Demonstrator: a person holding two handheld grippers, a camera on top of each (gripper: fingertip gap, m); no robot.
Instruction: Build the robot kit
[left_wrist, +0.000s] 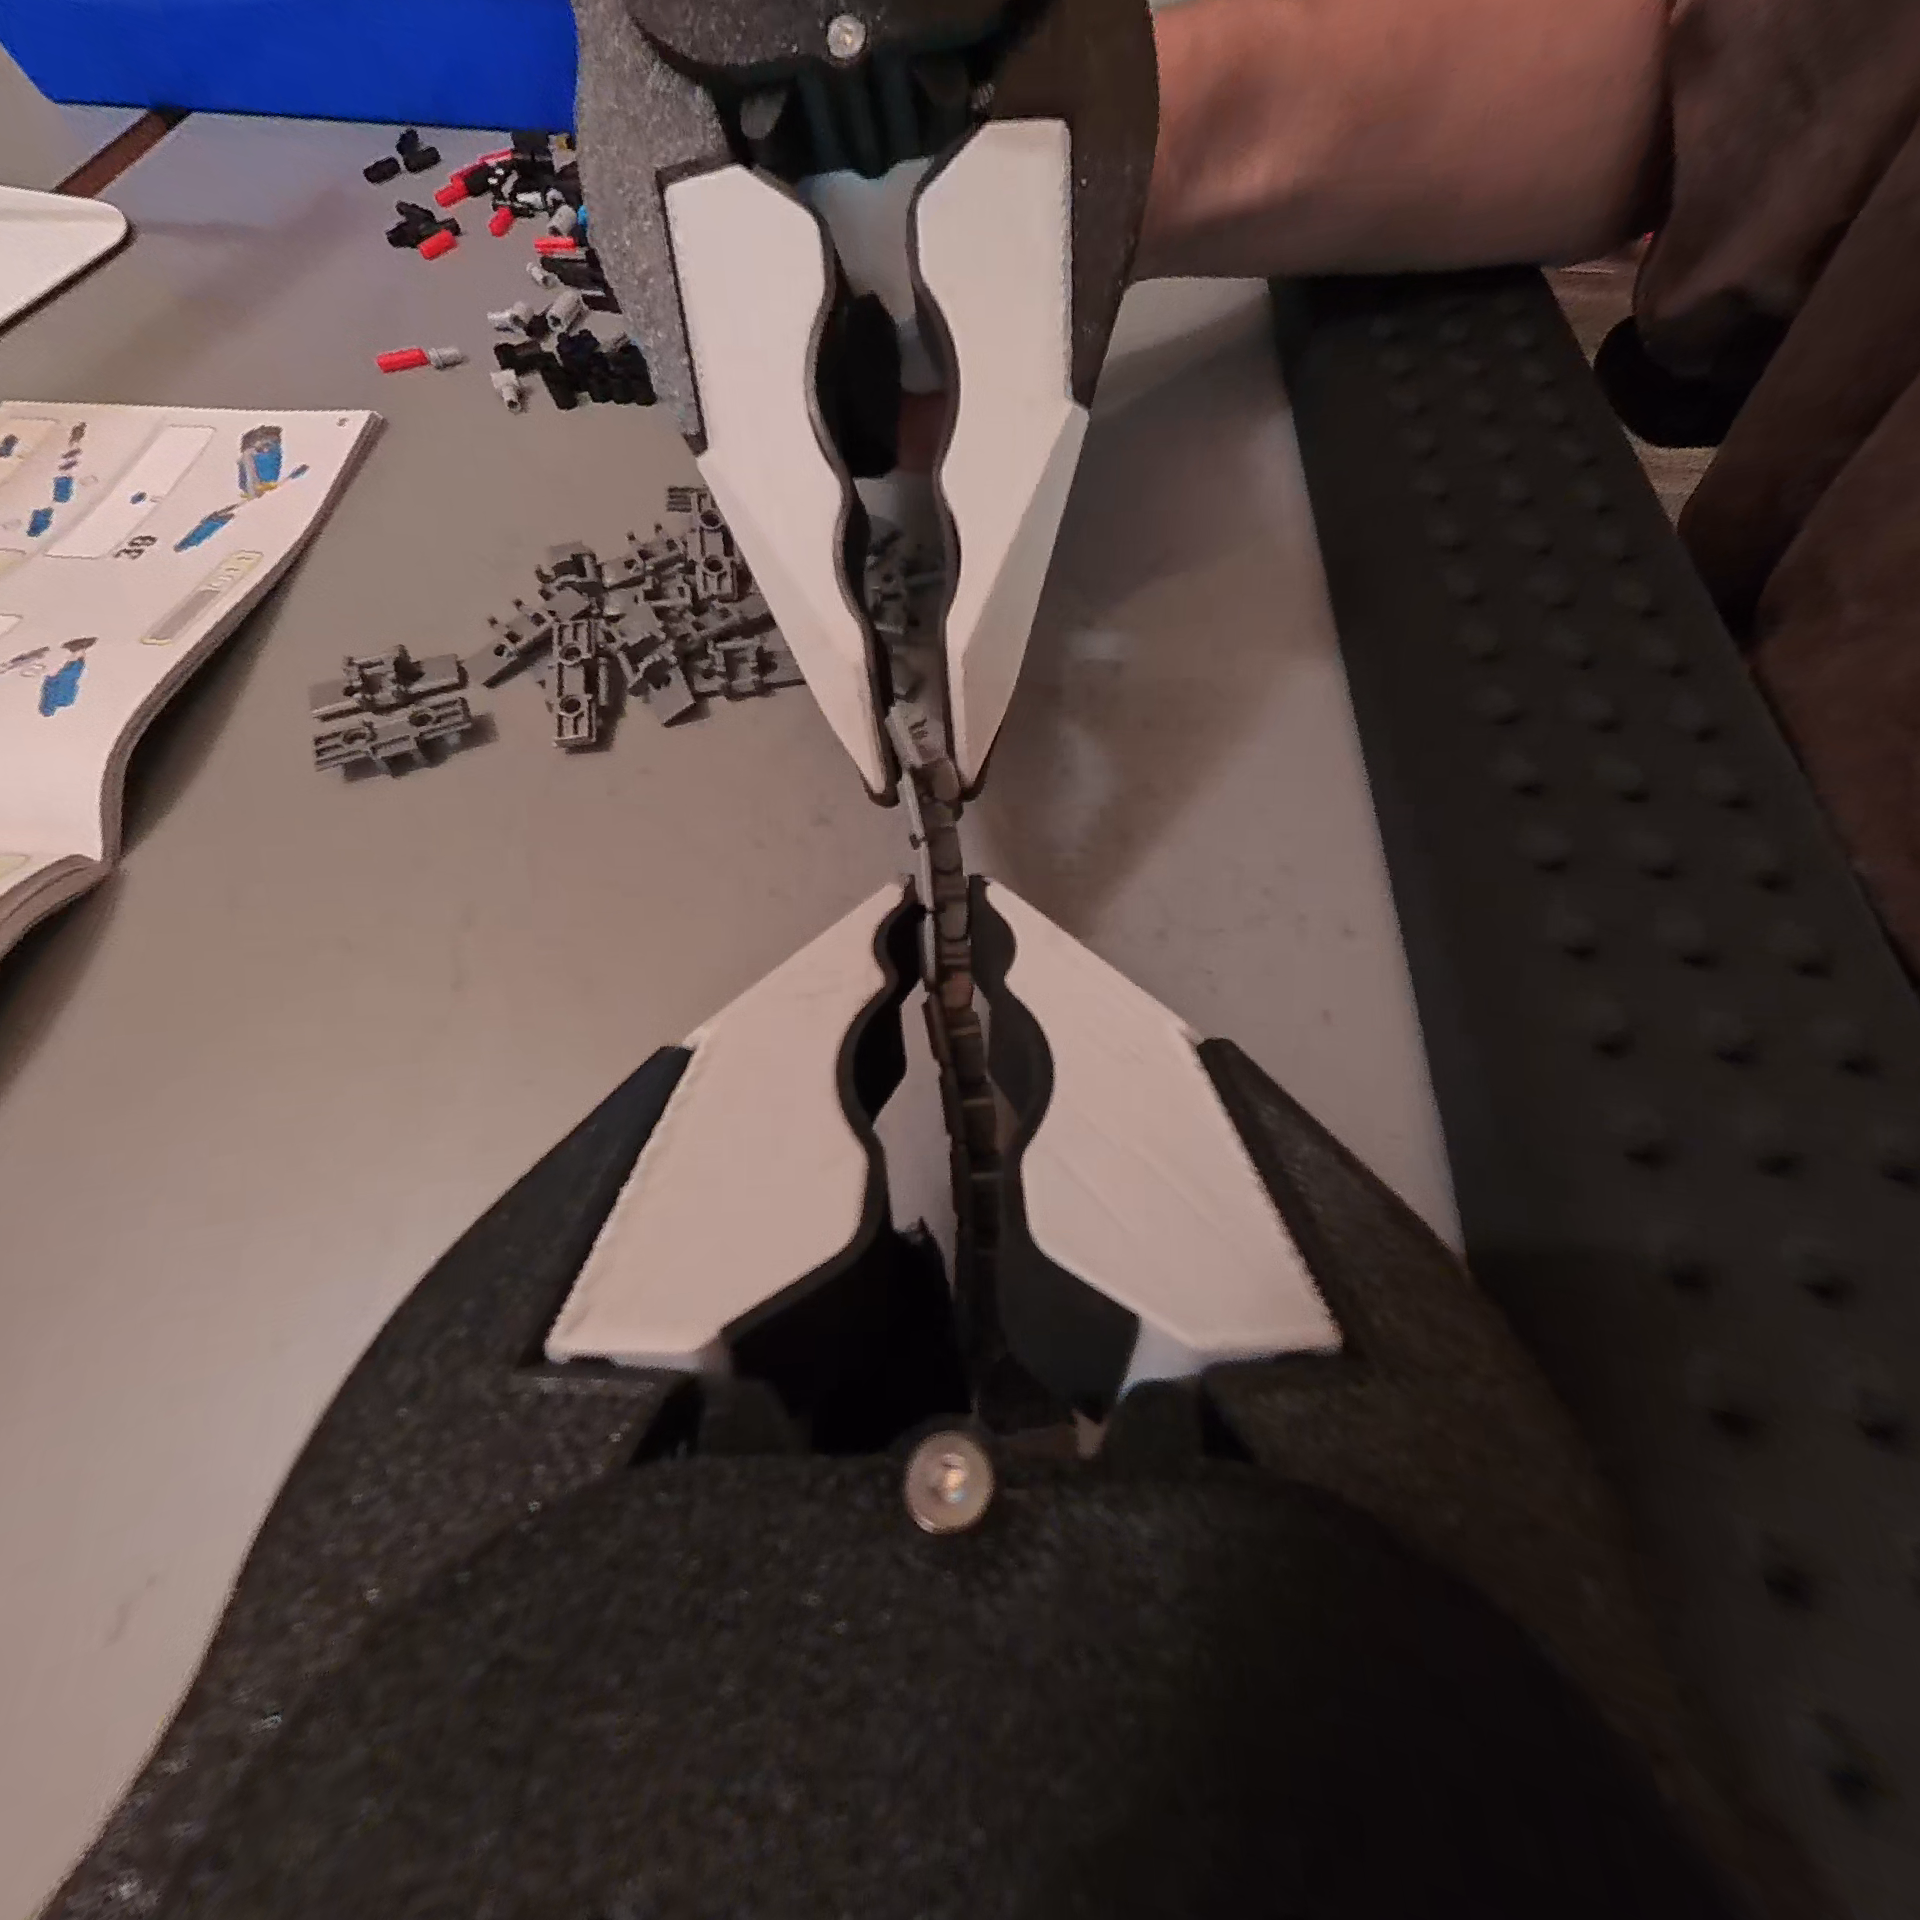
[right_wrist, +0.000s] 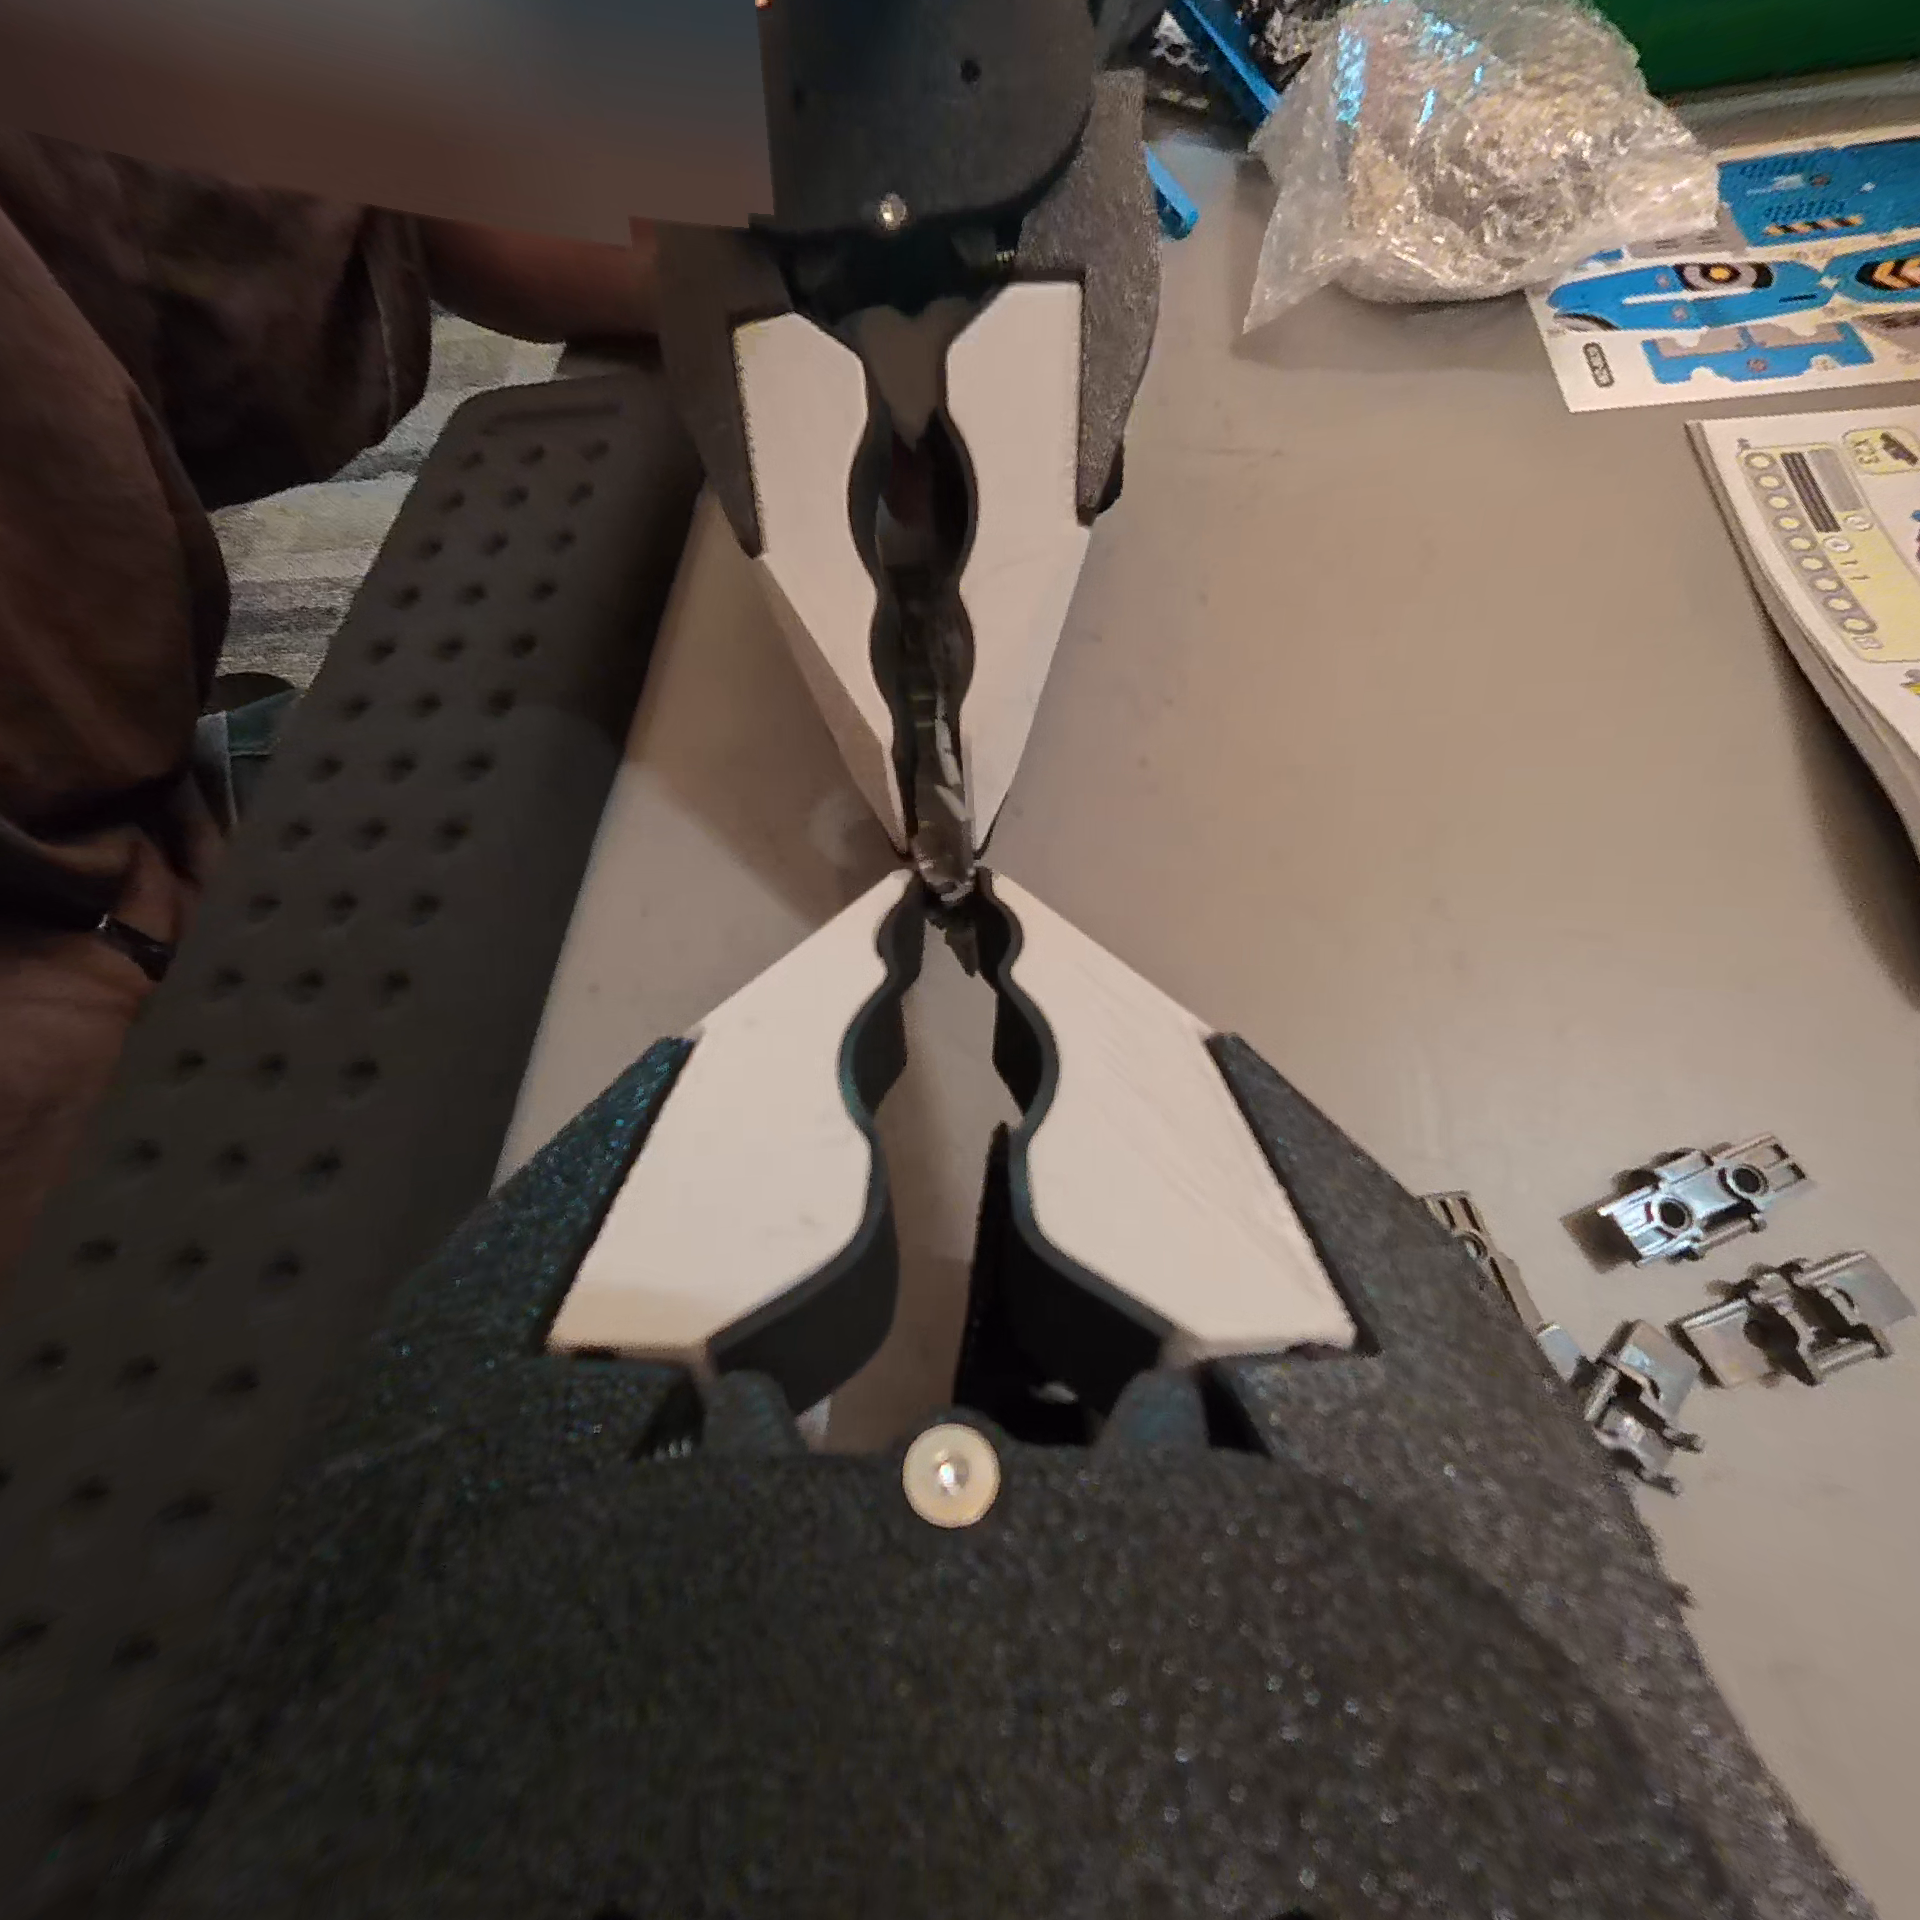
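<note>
Grey track-link chain (left_wrist: 948, 831) clamped between two grippers, left gripper (left_wrist: 943, 896) and right gripper (right_wrist: 948, 891).

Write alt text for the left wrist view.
Two white-fingered grippers meet tip to tip above a grey table, the left gripper and right gripper both shut on one chain of grey track links. Loose grey links, small pins and an instruction booklet lie to the left.
</note>
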